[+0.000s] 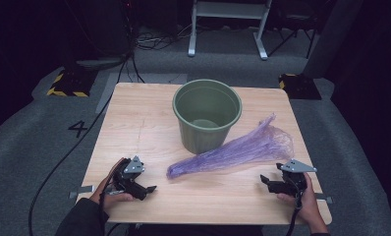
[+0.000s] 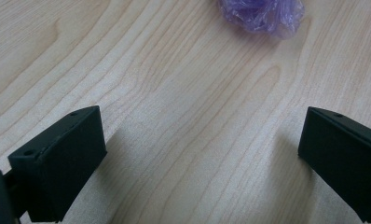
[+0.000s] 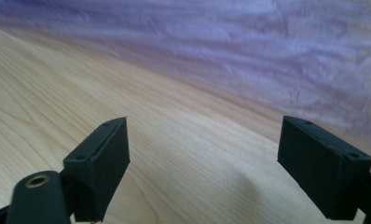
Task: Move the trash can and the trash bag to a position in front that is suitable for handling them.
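A crumpled purple plastic bag (image 1: 237,150) lies across the wooden table (image 1: 134,123), its narrow end pointing toward the near left and its wide end at the right. A green bucket (image 1: 207,114) stands upright and empty just behind the bag. My left gripper (image 1: 147,189) rests near the table's front left, open, with bare wood between its jaws; the bag's narrow tip (image 2: 263,16) lies ahead of it. My right gripper (image 1: 267,183) sits at the front right, open, facing the purple bag (image 3: 249,51) a short way off.
The table stands on grey carpet. Cables trail off the left side, yellow-black striped floor blocks (image 1: 68,83) sit behind each back corner, and a white metal frame (image 1: 228,24) stands farther back. Bare wood lies left of the bucket.
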A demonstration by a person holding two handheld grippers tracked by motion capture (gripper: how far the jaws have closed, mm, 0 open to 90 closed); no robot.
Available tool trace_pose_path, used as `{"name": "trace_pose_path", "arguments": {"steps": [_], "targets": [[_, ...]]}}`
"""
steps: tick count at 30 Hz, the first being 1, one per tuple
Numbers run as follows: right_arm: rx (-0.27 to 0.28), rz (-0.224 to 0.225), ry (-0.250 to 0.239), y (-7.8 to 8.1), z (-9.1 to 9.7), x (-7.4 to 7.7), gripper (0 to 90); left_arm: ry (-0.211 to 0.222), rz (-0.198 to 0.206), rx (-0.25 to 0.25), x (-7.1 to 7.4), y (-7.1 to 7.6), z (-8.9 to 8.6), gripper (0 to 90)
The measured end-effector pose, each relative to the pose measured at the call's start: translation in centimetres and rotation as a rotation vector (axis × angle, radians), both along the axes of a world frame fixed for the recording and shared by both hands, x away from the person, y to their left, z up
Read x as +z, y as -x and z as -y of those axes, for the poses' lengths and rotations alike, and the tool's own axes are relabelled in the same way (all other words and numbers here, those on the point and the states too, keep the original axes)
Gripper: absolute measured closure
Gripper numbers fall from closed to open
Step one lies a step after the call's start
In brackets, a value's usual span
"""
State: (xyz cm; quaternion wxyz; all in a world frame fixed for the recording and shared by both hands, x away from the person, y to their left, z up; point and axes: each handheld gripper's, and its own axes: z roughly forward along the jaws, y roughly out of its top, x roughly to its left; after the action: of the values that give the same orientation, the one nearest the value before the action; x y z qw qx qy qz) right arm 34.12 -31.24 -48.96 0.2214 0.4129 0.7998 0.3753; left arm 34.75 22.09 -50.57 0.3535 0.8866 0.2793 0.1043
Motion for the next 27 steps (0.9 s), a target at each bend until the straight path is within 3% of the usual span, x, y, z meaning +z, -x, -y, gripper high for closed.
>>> {"name": "trace_pose_path", "arguments": {"steps": [13,20,24,27], "targets": [[0.052,0.089,-0.022,-1.0,-3.2,3.1,15.4,0.0,0.0,-0.004,0.0,0.0,0.0,0.2],[0.057,0.106,-0.057,-3.3,-5.5,4.2,16.2,0.001,-0.001,-0.003,0.0,0.0,0.0,0.2],[0.089,0.115,-0.038,-4.5,-7.0,4.8,21.0,0.001,0.0,-0.004,0.0,0.0,0.0,0.2],[0.11,0.105,-0.054,-5.6,-7.8,5.0,19.6,0.0,0.0,-0.004,0.0,0.0,0.0,0.2]]}}
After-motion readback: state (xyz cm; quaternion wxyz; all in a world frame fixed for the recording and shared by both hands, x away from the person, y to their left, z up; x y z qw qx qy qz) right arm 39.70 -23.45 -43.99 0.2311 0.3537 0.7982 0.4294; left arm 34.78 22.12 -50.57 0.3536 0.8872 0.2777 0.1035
